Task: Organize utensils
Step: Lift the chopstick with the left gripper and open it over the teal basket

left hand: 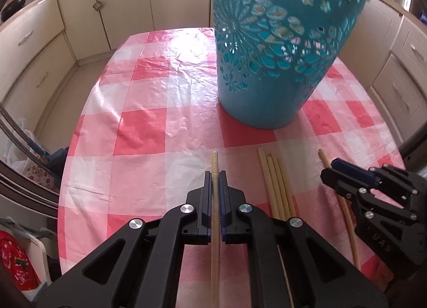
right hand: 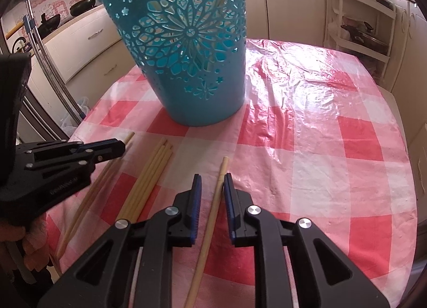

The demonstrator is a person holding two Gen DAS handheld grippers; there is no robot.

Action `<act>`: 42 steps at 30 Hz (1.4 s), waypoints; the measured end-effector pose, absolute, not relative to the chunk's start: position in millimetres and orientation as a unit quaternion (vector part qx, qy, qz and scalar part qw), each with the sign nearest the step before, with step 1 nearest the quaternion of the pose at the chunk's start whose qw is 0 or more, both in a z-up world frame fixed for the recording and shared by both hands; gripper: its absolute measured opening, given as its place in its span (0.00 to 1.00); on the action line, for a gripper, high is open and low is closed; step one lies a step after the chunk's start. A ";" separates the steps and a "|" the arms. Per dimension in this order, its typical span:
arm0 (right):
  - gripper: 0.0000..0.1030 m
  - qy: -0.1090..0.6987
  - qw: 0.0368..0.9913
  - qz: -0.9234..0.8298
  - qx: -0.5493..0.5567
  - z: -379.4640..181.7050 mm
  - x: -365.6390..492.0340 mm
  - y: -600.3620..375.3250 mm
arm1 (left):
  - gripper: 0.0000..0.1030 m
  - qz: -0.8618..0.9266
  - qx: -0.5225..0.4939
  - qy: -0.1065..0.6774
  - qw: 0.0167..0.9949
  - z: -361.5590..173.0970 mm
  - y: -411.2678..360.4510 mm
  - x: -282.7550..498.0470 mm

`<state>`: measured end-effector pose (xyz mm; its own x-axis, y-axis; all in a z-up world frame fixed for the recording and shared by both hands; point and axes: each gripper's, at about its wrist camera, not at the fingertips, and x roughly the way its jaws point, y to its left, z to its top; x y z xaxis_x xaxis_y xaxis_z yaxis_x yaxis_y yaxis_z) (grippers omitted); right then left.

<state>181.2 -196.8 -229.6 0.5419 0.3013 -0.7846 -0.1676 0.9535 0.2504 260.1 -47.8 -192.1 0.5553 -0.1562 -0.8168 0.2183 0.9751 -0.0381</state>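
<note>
A tall teal cut-out basket [left hand: 269, 67] stands on the red-and-white checked table [left hand: 149, 126]; it also shows in the right wrist view [right hand: 192, 62]. My left gripper [left hand: 215, 174] is shut on a wooden chopstick [left hand: 214, 227]. Beside it lies a bundle of several chopsticks [left hand: 277, 190]. My right gripper [right hand: 212, 178] is open, its jaws on either side of a single chopstick [right hand: 213, 217] lying on the table. In the right wrist view the left gripper [right hand: 117, 147] sits at the left over more chopsticks [right hand: 98, 185], near the bundle [right hand: 149, 179].
Cream kitchen cabinets [left hand: 80, 8] surround the table. A pan [left hand: 13, 6] rests on the counter at the left. A white shelf rack [right hand: 360, 27] stands at the back right. Metal chair tubes [right hand: 50, 73] rise by the table's left edge.
</note>
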 end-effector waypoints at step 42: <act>0.17 0.458 0.874 0.139 0.083 -230.6 181.6 -199.0 | 0.05 -0.106 -0.121 0.160 0.974 0.0 -78.5 363.1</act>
<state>181.6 -199.0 -230.6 0.5415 0.3195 -0.7776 -0.1681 0.9475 0.2722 363.1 -78.5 0.0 0.9264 -0.2455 -0.2854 0.1680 0.9480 -0.2703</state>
